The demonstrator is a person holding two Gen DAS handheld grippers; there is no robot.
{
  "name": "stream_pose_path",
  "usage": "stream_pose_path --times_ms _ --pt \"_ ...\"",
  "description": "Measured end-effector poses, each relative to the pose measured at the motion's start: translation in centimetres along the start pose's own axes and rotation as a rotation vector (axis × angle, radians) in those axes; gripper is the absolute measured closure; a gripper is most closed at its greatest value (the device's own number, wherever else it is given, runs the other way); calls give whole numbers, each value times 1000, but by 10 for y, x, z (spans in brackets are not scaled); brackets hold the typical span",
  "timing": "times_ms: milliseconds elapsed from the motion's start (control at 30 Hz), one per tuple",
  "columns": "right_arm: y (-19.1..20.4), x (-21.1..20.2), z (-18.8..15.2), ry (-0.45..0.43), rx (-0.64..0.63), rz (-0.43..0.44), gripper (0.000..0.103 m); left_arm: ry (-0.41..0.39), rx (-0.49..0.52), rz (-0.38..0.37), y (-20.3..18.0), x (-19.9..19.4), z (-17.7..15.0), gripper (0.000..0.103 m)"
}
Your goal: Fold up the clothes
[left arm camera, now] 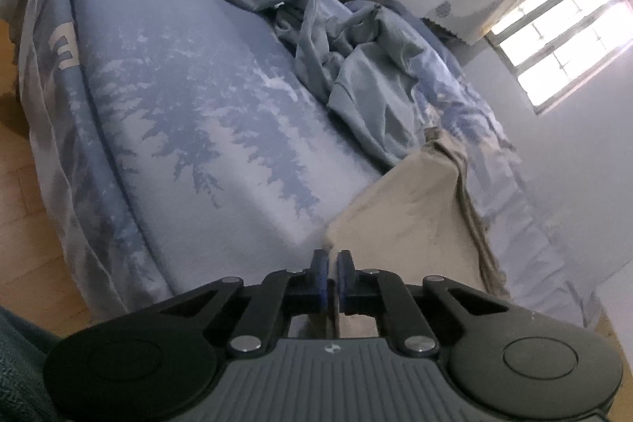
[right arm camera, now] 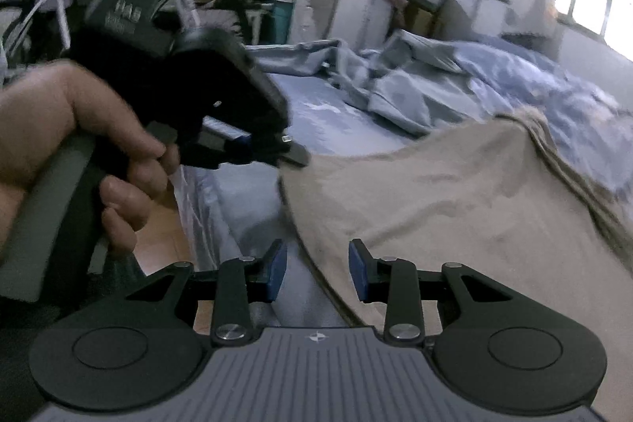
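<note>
My left gripper [left arm camera: 332, 263] pinched on corner of beige cotton garment [right arm camera: 455, 208], which lies spread on blue tree-print bed sheet [left arm camera: 190, 113]. My right gripper [right arm camera: 316, 269] agape, straddling near hem, holding nothing. Risks, my guess: thin corner slipping out under pull; one-sided lift dragging cloth askew; catching sheet with hem.

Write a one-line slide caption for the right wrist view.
Open right gripper nears the beige cloth on the bed while the left gripper pinches its corner.

matt beige cloth garment [right arm camera: 455, 192], soft blue printed bedsheet [left arm camera: 190, 113], matt black plastic left tool [left arm camera: 331, 269] with blue pads
</note>
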State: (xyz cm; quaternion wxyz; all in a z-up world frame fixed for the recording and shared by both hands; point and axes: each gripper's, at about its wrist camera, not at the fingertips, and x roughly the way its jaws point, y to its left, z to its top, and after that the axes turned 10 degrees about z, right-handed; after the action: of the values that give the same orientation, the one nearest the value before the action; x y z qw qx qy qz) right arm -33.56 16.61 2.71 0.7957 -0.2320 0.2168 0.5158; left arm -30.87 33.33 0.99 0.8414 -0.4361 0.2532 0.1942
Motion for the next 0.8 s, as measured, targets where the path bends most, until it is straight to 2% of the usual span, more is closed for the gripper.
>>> stream_pose_path --times_ms 200,333,433,500,533,667,800 --pt "23 37 18 -6 -157 -70 69 20 -38 -43 3 -5 2 101" --pt "36 62 20 47 -295 -128 69 37 -72 -65 6 -3 4 101" --pt "39 74 18 66 -348 -150 71 47 -90 -79 8 -2 4 101" --pt "41 80 16 71 -384 -176 94 53 -102 -88 9 -2 4 101" --pt "41 82 15 72 -399 -187 97 56 -108 -92 10 -1 4 100" --pt "31 79 20 49 -338 -162 99 67 -137 -113 12 0 3 98" --pt "23 73 26 35 -289 -139 99 75 -153 -128 13 2 0 83"
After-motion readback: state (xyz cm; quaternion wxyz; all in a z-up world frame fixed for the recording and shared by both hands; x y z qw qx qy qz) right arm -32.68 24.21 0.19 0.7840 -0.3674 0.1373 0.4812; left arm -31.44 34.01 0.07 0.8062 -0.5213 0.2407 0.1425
